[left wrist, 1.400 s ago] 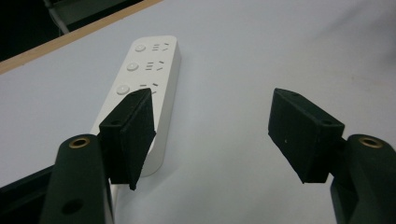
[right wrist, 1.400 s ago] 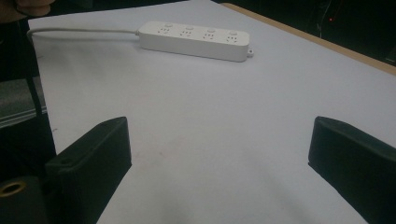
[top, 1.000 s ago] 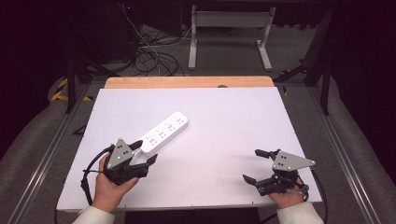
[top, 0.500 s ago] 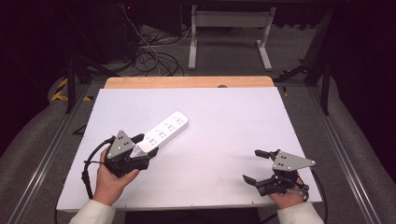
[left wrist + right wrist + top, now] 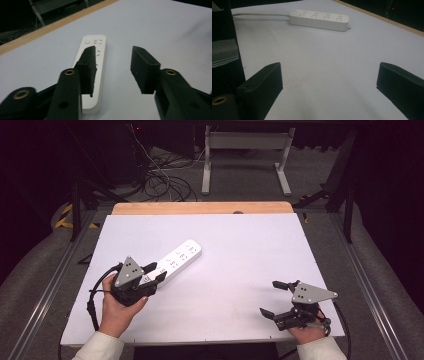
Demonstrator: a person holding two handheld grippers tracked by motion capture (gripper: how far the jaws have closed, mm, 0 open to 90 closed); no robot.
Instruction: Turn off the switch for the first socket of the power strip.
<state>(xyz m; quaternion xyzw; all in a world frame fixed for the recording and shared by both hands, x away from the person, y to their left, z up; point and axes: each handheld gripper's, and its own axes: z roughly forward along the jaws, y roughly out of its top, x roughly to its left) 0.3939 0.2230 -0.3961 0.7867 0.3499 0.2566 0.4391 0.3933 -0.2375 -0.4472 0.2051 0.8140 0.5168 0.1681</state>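
White table (image 5: 240,245), wooden strip (image 5: 200,208) along the far edge. One object on it: a white power strip (image 5: 176,261), lying diagonal in the left half, flat on the surface, far end pointing up-right toward the middle of the table. Its cord (image 5: 259,15) shows in the right gripper view, running off the end away from the wood edge.

Left gripper (image 5: 154,272) is at the near end of the strip, jaws apart, holding nothing. In the left gripper view one jaw overlaps the strip body (image 5: 93,65), the other is over bare table beside it; can't tell whether either pad touches it. Left hand (image 5: 117,307) comes in from the bottom left. Cable (image 5: 95,292) loops out toward the left table edge.

Right gripper (image 5: 272,297) is near the front right corner, well apart from the strip, jaws spread wide, nothing between them. Right gripper view: just bare table between the jaws, strip (image 5: 319,19) far off with sockets facing up.

Room to move: whole right half and the centre of the table are free, also the far left corner. Strip sits well in from the left and far edges. Right gripper is close to the front edge. Beyond the table: dark floor, tangle of cables (image 5: 160,180), a white frame stand (image 5: 247,155).

No containers on the table.
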